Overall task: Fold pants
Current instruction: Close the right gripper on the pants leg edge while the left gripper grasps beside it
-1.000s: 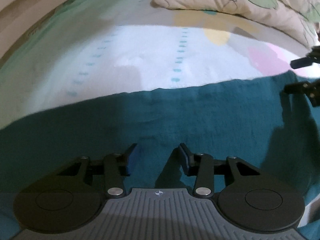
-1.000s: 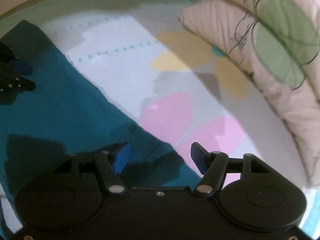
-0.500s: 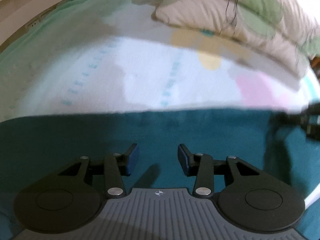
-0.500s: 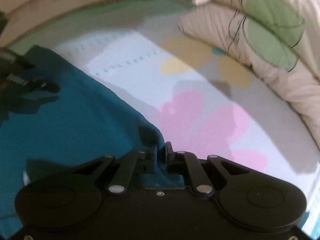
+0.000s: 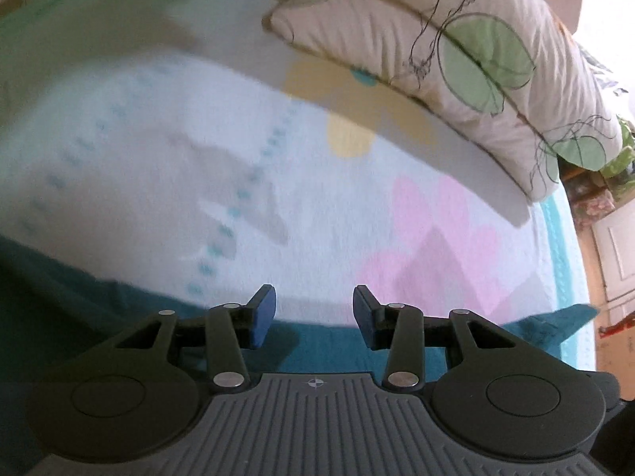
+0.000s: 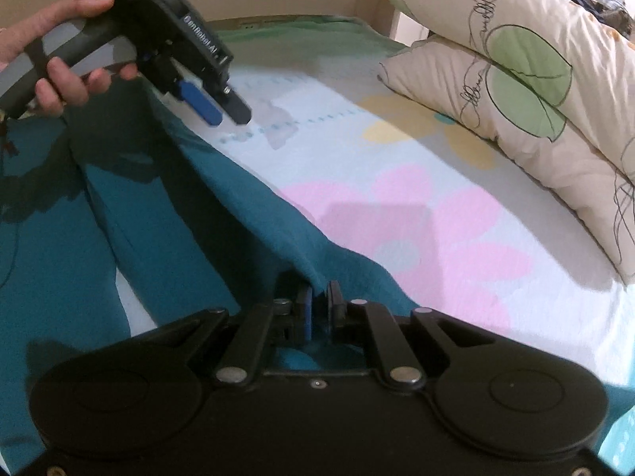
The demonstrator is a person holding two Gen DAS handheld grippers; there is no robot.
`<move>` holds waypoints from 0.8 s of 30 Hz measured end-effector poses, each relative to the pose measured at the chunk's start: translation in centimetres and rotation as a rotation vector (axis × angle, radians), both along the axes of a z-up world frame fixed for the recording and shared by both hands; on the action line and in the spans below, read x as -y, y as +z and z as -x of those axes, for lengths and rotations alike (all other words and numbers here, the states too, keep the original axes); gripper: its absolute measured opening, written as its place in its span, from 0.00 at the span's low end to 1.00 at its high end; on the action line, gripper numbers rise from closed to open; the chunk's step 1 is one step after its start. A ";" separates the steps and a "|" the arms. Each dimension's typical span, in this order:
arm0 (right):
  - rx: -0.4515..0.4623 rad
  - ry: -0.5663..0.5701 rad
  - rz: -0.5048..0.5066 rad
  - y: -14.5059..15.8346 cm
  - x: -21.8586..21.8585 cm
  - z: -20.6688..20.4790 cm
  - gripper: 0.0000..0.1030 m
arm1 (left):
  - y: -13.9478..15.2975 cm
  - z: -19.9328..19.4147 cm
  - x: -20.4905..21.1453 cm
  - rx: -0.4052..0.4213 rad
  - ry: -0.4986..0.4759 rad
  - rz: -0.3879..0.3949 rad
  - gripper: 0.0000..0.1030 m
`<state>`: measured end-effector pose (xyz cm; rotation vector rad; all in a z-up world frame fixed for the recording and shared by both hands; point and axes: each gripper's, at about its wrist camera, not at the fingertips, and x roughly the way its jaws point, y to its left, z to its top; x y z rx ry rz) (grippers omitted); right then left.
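From the left wrist view, the left gripper (image 5: 314,311) has its blue-padded fingers spread wide with nothing between them, hovering over the far edge of the teal soft-knit pants (image 5: 325,347). The pants lie across the pastel flower-print bedsheet (image 5: 278,182), which stretches beyond them. A cream pillow with green leaf print (image 5: 456,59) sits at the head of the bed.

From the right wrist view, the right gripper (image 6: 317,309) is closed tight on a raised ridge of the teal fabric (image 6: 254,214), pinching its edge up off the sheet. The person's left hand (image 6: 59,75) holds the other gripper (image 6: 228,113) in the air above the pants, jaws apart, touching nothing. The two legs appear spread on the bed with sheet visible between them.

The fold looks barely begun: one edge is gripped, the other side remains ungripped, and no layer lies over another yet.
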<state>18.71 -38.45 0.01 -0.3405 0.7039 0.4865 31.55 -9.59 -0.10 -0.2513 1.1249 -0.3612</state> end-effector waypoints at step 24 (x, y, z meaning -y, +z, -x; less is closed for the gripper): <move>-0.001 -0.041 -0.013 -0.6 0.3 0.2 0.12 | -2.5 1.1 -4.4 -0.084 0.249 0.090 0.41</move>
